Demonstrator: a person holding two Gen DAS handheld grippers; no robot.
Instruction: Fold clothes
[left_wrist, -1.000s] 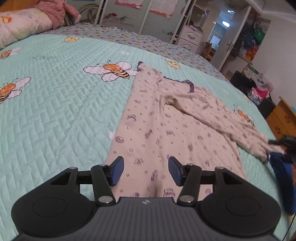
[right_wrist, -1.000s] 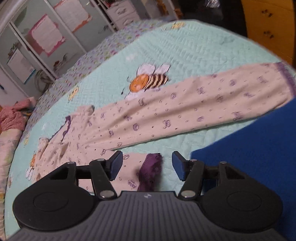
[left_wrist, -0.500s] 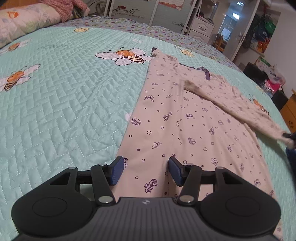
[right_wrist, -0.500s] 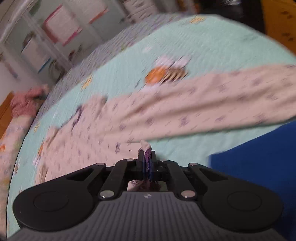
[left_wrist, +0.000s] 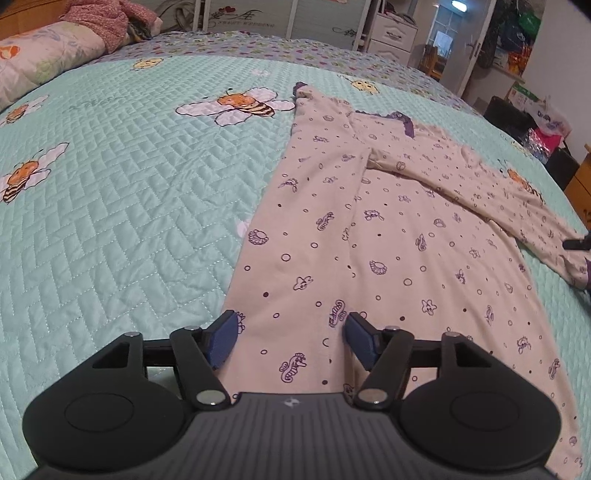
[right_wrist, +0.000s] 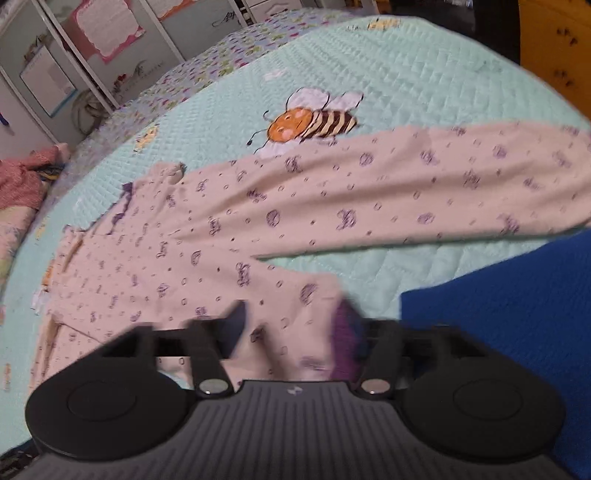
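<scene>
A pink long-sleeved top (left_wrist: 369, 236) with small purple prints lies flat on the teal bee quilt (left_wrist: 110, 206). My left gripper (left_wrist: 290, 334) hovers over the top's near hem. Its jaws are opening, and the fabric lies under them, not pinched. One sleeve (left_wrist: 480, 199) is folded across the body toward the right. Its purple cuff (right_wrist: 343, 328) lies between the opening jaws of my right gripper (right_wrist: 299, 328), whose pads stand off it. This view is blurred. The other sleeve (right_wrist: 424, 192) stretches out to the right. The right gripper's tip (left_wrist: 576, 243) shows at the left view's right edge.
A blue cloth (right_wrist: 509, 332) lies at the right beside the right gripper. A pillow (left_wrist: 40, 59) and a pink garment (left_wrist: 107, 18) sit at the head of the bed. Wardrobes, drawers and a wooden dresser (right_wrist: 554, 48) stand beyond the bed's edges.
The right gripper was open a second ago, shut on the purple cuff half a second ago, and now stands open with the cuff lying loose. The left jaws have spread wider over the hem.
</scene>
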